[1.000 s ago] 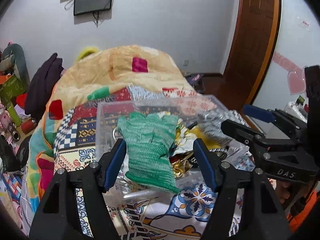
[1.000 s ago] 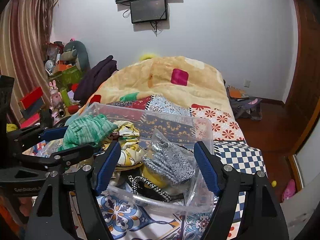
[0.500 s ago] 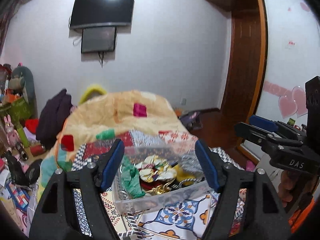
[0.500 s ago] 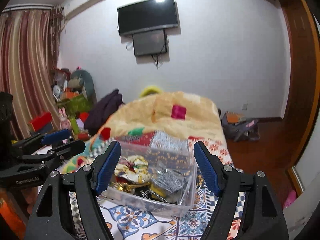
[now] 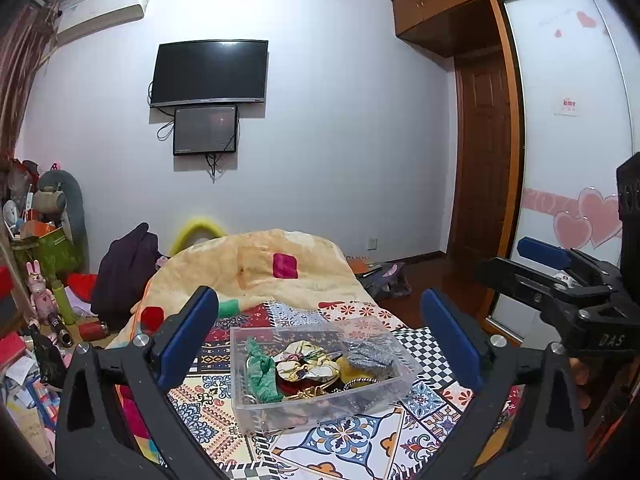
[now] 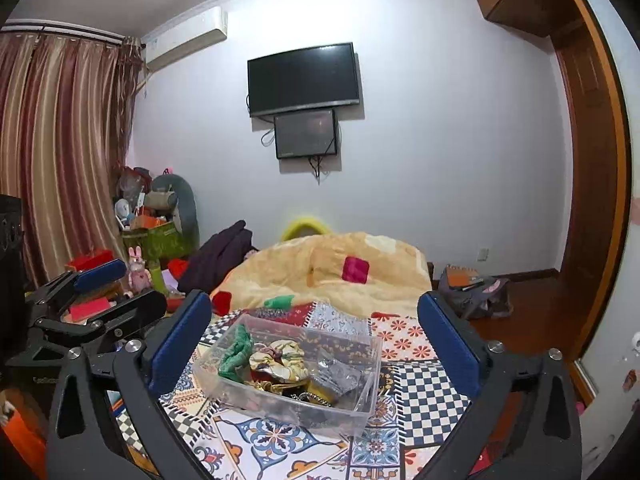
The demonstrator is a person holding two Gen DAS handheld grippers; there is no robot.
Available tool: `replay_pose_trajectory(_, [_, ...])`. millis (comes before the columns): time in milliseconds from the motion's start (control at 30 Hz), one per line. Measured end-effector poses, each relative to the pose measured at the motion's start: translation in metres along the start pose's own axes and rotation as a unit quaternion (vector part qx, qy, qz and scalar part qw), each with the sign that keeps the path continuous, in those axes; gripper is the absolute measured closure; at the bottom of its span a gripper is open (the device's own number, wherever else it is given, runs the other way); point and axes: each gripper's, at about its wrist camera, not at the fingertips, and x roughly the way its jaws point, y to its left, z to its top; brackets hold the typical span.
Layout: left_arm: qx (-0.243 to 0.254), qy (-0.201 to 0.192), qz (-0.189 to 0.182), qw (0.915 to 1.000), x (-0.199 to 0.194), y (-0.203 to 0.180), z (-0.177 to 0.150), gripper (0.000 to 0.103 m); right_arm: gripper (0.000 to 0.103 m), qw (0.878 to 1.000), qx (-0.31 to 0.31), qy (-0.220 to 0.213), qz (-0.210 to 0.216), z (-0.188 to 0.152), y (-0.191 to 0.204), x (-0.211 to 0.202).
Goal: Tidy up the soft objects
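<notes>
- Left hand-held gripper [image 5: 320, 344]: jaws spread wide, nothing between them. A second ago it was right over the bin with the green knit glove [image 5: 262, 376] filling the gap between its pads; now it's pulled well back and up, so the whole room is in frame.
- Green knit glove: now lying inside the clear plastic bin [image 5: 332, 410], at its left end, partly draped against the wall. No longer hanging over the rim as before.
- Bin contents, left to right: glove, floral scrunchie [image 5: 306, 364], silver-grey sparkly cloth [image 5: 370, 354] at the right end. Darker bits underneath, can't tell what.
- Bin sits on the patterned quilt [image 5: 348, 446] on the bed, near the foot edge.
- Right hand-held gripper [image 6: 314, 344]: also wide open and empty, also backed off from the close hover of a second ago.
- Read: both retreating together with everything soft in the bin looks like the end of a placement, possibly task end. No loose soft item visible on the quilt near the bin.
</notes>
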Motion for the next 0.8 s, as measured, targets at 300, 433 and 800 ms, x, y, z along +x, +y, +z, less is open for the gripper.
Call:
replay_pose_trajectory(300, [-0.007, -0.001, 0.007, 0.9999, -0.004, 0.004, -0.003, 0.0, 0.0, 1.0, -0.007, -0.013, -0.002, -0.003, 0.005, -0.009])
replay_pose_trajectory(433, [-0.005, 0.001, 0.007, 1.0, -0.002, 0.002, -0.005, 0.0, 0.0, 1.0, -0.005, -0.015, -0.002, -0.005, 0.004, -0.013])
replay_pose_trajectory(800, [-0.004, 0.002, 0.008, 1.0, -0.001, 0.001, -0.006, 0.0, 0.0, 1.0, -0.003, -0.016, 0.0, -0.005, 0.004, -0.015])
